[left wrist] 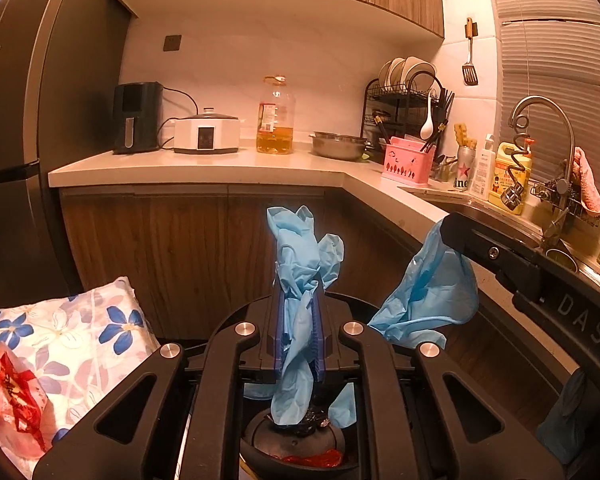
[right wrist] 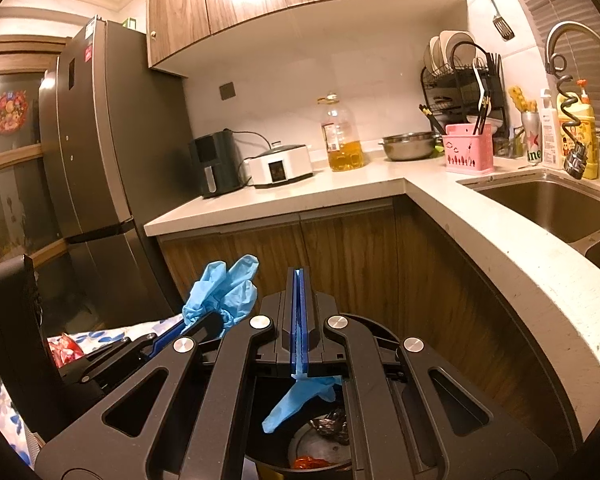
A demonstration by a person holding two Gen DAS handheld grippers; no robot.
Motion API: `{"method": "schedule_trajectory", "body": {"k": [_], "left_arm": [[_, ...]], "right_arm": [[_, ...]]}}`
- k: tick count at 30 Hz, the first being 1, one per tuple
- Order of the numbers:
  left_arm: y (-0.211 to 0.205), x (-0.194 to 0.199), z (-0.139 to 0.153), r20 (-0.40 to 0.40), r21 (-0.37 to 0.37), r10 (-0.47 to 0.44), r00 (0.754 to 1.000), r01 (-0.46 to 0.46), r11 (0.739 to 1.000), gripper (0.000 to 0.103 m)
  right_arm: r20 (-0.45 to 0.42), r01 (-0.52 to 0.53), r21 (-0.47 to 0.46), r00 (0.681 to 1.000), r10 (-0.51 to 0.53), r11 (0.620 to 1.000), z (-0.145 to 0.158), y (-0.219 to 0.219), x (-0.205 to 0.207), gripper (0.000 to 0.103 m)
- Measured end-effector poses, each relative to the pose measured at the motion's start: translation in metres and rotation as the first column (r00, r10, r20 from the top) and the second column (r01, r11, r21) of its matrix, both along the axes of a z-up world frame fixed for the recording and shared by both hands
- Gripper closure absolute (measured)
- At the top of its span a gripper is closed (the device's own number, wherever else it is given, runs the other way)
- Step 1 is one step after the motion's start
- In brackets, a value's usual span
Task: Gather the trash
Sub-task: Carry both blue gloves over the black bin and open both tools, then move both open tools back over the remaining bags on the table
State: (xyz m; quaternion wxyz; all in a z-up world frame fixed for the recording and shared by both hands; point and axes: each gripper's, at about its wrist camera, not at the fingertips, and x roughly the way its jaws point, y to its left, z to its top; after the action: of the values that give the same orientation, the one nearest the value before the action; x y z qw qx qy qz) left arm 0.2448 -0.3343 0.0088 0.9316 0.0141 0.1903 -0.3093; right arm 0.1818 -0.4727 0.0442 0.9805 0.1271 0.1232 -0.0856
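Both your tools hang directly above the open bin (left wrist: 296,446), so a release should drop straight in. Your left tool (left wrist: 299,300) pinches a crumpled blue glove (left wrist: 300,264); your right tool (right wrist: 299,276) clamps another blue glove (right wrist: 296,398), dangling over the bin.

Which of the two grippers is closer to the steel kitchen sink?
Right. The right gripper hangs beside the steel kitchen sink; the left gripper is further away, toward the grey fridge.
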Motion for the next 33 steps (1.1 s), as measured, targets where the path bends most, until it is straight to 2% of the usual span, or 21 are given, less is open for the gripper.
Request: {"method": "schedule_trajectory", "body": {"k": [6, 9, 12, 14, 16, 17, 19, 22, 24, 25, 33], "left_arm": [[-0.003, 0.005, -0.004, -0.015, 0.003, -0.004, 1.0, 0.004, 1.0, 0.09], [-0.006, 0.006, -0.006, -0.014, 0.015, -0.001, 1.0, 0.001, 1.0, 0.084], [-0.005, 0.009, -0.009, -0.02, 0.018, 0.002, 1.0, -0.002, 1.0, 0.069], [-0.001, 0.01, -0.012, -0.021, 0.017, 0.011, 1.0, -0.011, 1.0, 0.049], [0.003, 0.011, -0.014, -0.028, 0.012, 0.012, 1.0, -0.011, 1.0, 0.044], [0.005, 0.012, -0.015, -0.031, 0.016, 0.016, 0.999, -0.015, 1.0, 0.039], [0.01, 0.011, -0.017, -0.028, 0.017, 0.036, 0.999, -0.035, 0.999, 0.031], [0.022, 0.01, -0.021, -0.042, 0.02, 0.069, 0.997, -0.068, 0.997, 0.025], [0.029, 0.008, -0.023, -0.045, 0.021, 0.095, 0.994, -0.094, 0.995, 0.02], [0.036, 0.005, -0.024, -0.043, 0.021, 0.116, 0.992, -0.115, 0.993, 0.017], [0.073, -0.023, -0.019, -0.006, 0.035, 0.231, 0.973, -0.23, 0.973, 0.007]], "right_arm": [[-0.019, -0.002, 0.015, 1.0, 0.002, 1.0, -0.005, -0.003, 0.007, 0.101], [-0.03, 0.0, 0.017, 1.0, 0.0, 1.0, -0.007, -0.004, 0.009, 0.099], [-0.037, 0.005, 0.024, 0.999, -0.004, 1.0, -0.01, -0.006, 0.01, 0.088], [-0.037, 0.016, 0.027, 0.999, -0.015, 1.0, -0.011, -0.008, 0.008, 0.081], [-0.038, 0.03, 0.034, 0.999, -0.029, 0.999, -0.012, -0.01, 0.006, 0.068], [-0.04, 0.04, 0.038, 0.998, -0.039, 0.998, -0.013, -0.012, 0.005, 0.065], [-0.043, 0.057, 0.038, 0.998, -0.056, 0.998, -0.014, -0.013, 0.002, 0.052], [-0.048, 0.072, 0.024, 0.996, -0.071, 0.997, -0.017, -0.01, -0.003, 0.036], [-0.049, 0.07, 0.014, 0.996, -0.069, 0.997, -0.02, -0.004, -0.008, 0.029], [-0.053, 0.072, 0.006, 0.996, -0.071, 0.997, -0.021, -0.001, -0.01, 0.027], [-0.063, 0.079, -0.048, 0.995, -0.082, 0.996, -0.025, 0.03, -0.03, 0.019]]}}
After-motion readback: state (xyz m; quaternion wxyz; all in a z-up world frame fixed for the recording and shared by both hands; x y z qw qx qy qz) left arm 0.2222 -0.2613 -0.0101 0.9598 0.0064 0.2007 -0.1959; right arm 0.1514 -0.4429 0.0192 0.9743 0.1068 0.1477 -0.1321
